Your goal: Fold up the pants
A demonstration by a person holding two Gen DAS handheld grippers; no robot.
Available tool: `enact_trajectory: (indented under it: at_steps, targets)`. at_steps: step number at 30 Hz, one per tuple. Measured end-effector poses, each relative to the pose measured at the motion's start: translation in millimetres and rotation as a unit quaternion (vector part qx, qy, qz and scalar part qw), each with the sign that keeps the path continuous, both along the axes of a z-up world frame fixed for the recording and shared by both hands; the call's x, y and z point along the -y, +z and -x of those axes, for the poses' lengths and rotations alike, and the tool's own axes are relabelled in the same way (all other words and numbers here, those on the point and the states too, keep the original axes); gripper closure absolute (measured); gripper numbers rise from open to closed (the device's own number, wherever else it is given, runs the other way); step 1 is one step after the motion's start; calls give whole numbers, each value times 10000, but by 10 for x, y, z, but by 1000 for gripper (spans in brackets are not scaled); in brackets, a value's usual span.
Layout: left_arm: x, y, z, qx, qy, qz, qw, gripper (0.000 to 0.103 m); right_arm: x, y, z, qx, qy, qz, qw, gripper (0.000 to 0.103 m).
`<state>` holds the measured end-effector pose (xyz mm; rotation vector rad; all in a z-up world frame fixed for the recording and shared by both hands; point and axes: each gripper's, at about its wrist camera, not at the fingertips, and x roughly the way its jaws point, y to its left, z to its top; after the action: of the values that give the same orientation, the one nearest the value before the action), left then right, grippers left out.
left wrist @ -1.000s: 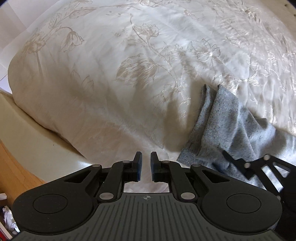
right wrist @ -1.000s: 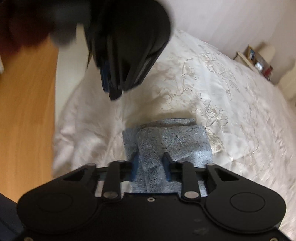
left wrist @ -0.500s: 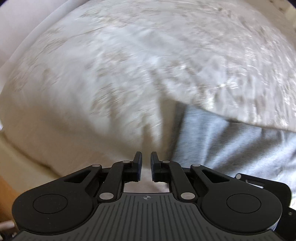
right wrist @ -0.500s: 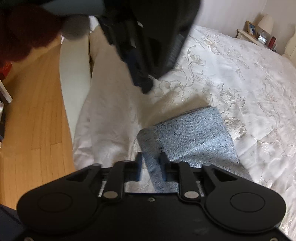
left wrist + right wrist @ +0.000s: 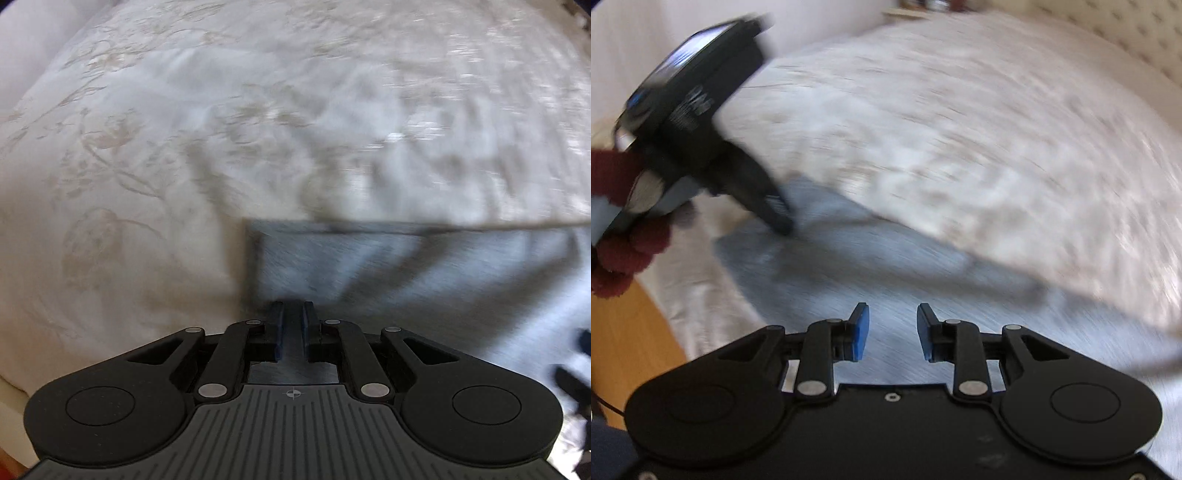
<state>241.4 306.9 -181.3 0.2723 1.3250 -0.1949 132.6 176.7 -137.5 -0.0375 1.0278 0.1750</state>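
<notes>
The grey-blue pants point(image 5: 406, 266) lie folded flat on the bed, their left edge straight and square. My left gripper point(image 5: 293, 306) points steeply down over the near left part of the pants, shut, and I see nothing caught between its pads. In the right wrist view the pants point(image 5: 849, 266) spread beneath my right gripper point(image 5: 892, 314), whose jaws are opening with no cloth between the blue pads. The left gripper point(image 5: 781, 221) shows there too, its tips low over the pants' far left corner. Both views are blurred by motion.
A white bedspread point(image 5: 147, 147) with pale flower embroidery covers the bed point(image 5: 960, 129) all around the pants. A hand in a dark red fuzzy sleeve point(image 5: 624, 258) holds the left gripper. Wooden floor point(image 5: 624, 332) lies off the bed's left edge.
The right gripper, earlier shut on a fold of the pants, has let go and its jaws stand apart. The left gripper has come from the bare bedspread to above the pants. Both views have rolled.
</notes>
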Motion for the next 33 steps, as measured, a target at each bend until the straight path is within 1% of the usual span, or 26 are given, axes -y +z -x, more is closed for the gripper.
enact_trajectory:
  at_steps: [2,5,6,8,9,11,12,14,16,18,19,21,23,24,25,27,28,30,31,33]
  targets:
    - [-45,-14,-67,117,168,-261,9994,92,103,-37,33,-45,-224,38,9997,72]
    - [-125,6,-117,39,304,-278,9991,92,296,-69,125,-174,-767,-87,9969,71]
    - [-132,32,-106,38,298,-307,9991,92,401,-87,178,-236,-968,-103,9950,69]
    - [-118,132,-68,134,237,-300,9992,92,566,-135,321,-383,-1374,-63,9898,69]
    - [-83,197,-12,205,149,-296,9992,92,649,-161,420,-465,-1612,-104,9858,69]
    - [38,303,41,295,-60,-167,9994,92,827,-201,607,-603,-2060,-204,9765,68]
    - [123,349,112,339,-235,-62,9991,92,930,-221,721,-660,-2363,-242,9691,67]
    - [298,352,224,376,-548,27,9978,92,1131,-246,922,-727,-2951,-335,9521,65]
    - [478,263,307,323,-848,9,9959,92,1355,-275,1125,-779,-3621,-458,9277,64]
    - [573,123,335,182,-977,-116,9950,92,1566,-321,1299,-782,-4271,-478,8995,61]
    - [621,29,346,118,-1029,-255,9943,92,1656,-342,1368,-758,-4536,-514,8865,61]
    - [677,-56,371,100,-1173,-410,9922,92,1831,-373,1503,-661,-4996,-663,8612,60]
    - [729,-88,388,102,-1326,-511,9898,92,1975,-393,1605,-544,-5317,-821,8412,54]
    - [745,-90,389,84,-1373,-535,9891,92,2046,-411,1618,-527,-5459,-923,8311,50]
    - [753,-86,384,62,-1379,-529,9890,92,2112,-451,1619,-546,-5557,-1021,8233,48]
    - [733,-80,367,-2,-1325,-469,9901,92,2238,-519,1631,-557,-5733,-1185,8088,48]
    - [716,-77,347,-36,-1281,-430,9908,92,2275,-537,1628,-537,-5799,-1199,8040,48]
    - [691,-71,318,-74,-1224,-390,9917,92,2350,-553,1599,-471,-5877,-1270,7976,49]
    - [683,-78,310,-81,-1232,-395,9916,92,2373,-550,1557,-453,-5906,-1300,7951,50]
    - [689,-94,313,-65,-1282,-459,9907,92,2410,-562,1531,-417,-5967,-1345,7900,52]
